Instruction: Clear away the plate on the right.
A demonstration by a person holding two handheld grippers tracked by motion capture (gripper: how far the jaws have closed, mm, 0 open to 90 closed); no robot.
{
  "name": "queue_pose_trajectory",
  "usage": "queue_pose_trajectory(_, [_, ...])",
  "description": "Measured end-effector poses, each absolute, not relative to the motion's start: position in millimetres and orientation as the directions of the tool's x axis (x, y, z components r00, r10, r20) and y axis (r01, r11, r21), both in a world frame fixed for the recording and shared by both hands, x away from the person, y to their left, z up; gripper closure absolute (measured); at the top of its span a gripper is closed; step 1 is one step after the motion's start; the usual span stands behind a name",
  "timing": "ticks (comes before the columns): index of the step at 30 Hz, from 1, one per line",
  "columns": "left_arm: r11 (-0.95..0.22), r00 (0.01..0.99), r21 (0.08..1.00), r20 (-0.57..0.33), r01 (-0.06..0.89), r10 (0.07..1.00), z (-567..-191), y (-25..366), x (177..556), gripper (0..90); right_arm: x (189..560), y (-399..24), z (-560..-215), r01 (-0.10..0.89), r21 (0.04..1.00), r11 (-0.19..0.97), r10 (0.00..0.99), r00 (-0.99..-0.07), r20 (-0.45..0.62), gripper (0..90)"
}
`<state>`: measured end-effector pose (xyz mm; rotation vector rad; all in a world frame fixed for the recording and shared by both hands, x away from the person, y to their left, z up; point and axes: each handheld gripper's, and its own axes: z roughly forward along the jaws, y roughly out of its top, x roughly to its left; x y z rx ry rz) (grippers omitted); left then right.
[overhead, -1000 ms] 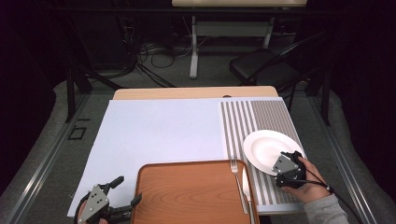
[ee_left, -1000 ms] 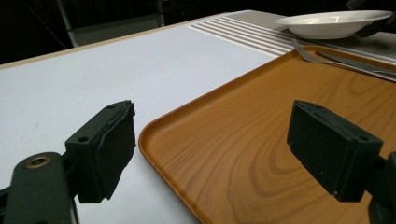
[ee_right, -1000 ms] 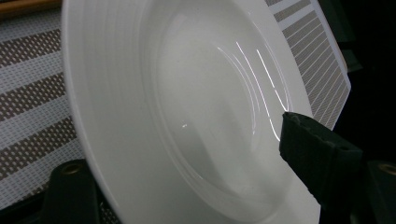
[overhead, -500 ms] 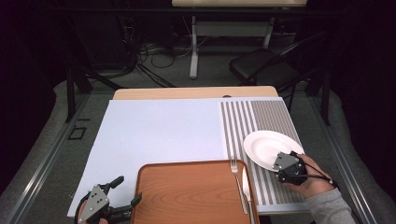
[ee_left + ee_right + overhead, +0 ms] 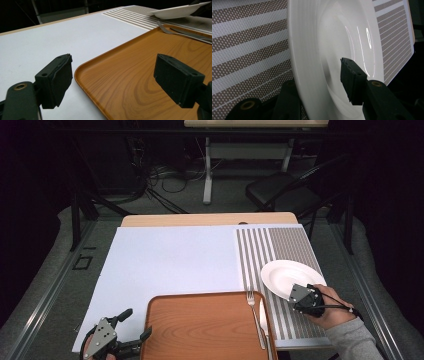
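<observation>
Black jaws of the right gripper [image 5: 301,296] have just been closing and straddle the near rim of the white plate [image 5: 290,275], one above, one beneath; contact is unclear. It sits on the striped mat [image 5: 280,250], right of the wooden tray [image 5: 200,330]. Left gripper [image 5: 131,329] gapes wide at the tray's corner, holding nothing.

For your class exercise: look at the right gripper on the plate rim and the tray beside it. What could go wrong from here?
1. The right gripper, whose jaws have just been closing, straddles only the rim of the round white ceramic plate; one pad still stands off, so the smooth plate could slip or tilt when lifted.
2. The silver fork and knife lie at the near edge of the brown wooden tray; a plate carried low might knock them.
</observation>
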<state>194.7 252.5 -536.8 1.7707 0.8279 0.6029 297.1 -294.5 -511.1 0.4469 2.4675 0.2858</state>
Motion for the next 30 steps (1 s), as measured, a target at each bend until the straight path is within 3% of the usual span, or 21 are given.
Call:
queue_pose_trajectory(9, [-0.219,0.635,0.943,0.012,0.249,0.772,-537,252,195,15.6,293,-293,-513,0.234,0.243,0.941,0.331,-0.780,-0.532,76.5])
queue_pose_trajectory(30, [-0.219,0.632,0.942,0.011,0.252,0.775,-537,253,194,15.6,285,-289,-522,0.096,0.225,0.970,0.219,-0.751,-0.623,82.1])
